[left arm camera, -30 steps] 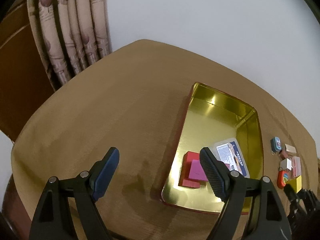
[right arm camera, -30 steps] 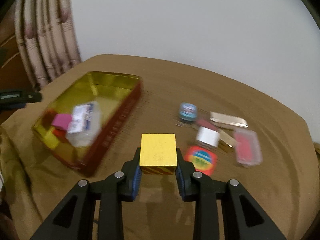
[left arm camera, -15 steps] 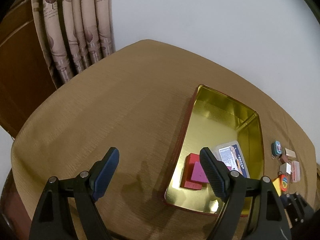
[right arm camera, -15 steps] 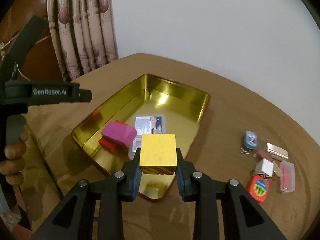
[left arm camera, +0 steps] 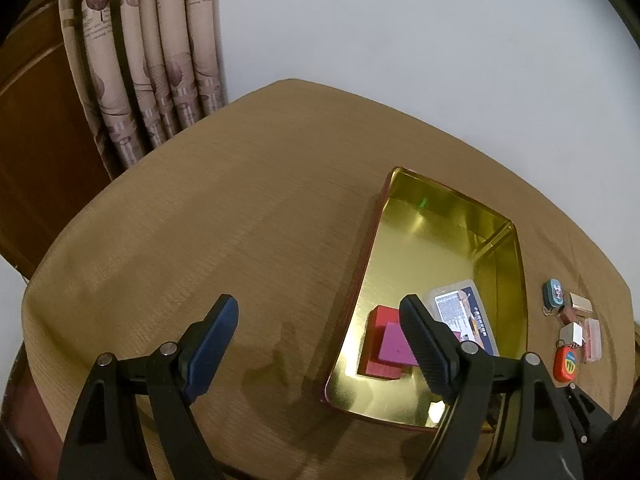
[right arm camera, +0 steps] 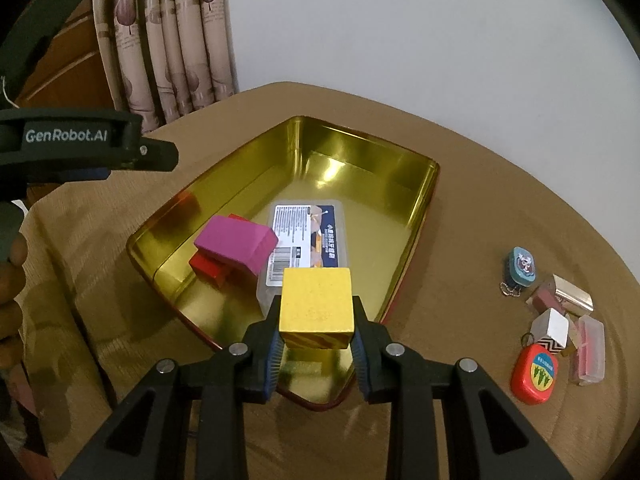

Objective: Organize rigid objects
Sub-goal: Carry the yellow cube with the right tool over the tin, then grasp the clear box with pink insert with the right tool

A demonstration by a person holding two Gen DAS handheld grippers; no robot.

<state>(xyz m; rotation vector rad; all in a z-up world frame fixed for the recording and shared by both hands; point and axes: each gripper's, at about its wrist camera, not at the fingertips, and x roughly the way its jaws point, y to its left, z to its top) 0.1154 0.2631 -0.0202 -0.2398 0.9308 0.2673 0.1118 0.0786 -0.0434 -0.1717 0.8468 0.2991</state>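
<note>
We hold a yellow block (right arm camera: 316, 306) pinched between our right tongs (right arm camera: 316, 350), its flat sides pressed by the pads, hanging over the near corner of the gold tin (right arm camera: 424, 200). Our left tongs (left arm camera: 320, 344) stand spread and empty above the brown desk (left arm camera: 200, 240), just left of the tin's wall.

Inside the tin, seen from the right wrist, a pink block (right arm camera: 236, 246) lies on top of a red block (right arm camera: 208, 266) at about nine o'clock of the yellow one, and a clear plastic case (right arm camera: 304, 240) with a printed label lies at twelve o'clock, directly beyond it. The bare gold floor runs on past the case toward the far wall. Out at three o'clock on the desk wait the small things not yet sorted: a red tape measure (right arm camera: 534, 372), a white cube (right arm camera: 552, 326), a teal keychain (right arm camera: 522, 266), a pink-filled clear box (right arm camera: 588, 350) and a shiny gold clip (right arm camera: 572, 294).

To place the block well, we judge that we should carry it a little further in, past the near rim, and lower it flat onto bare floor beside the case rather than on the case's lid, where it could slide. We should keep it level, let it touch down before spreading the tongs, and lift straight out so a pad does not catch the pink block or the tin's wall.
</note>
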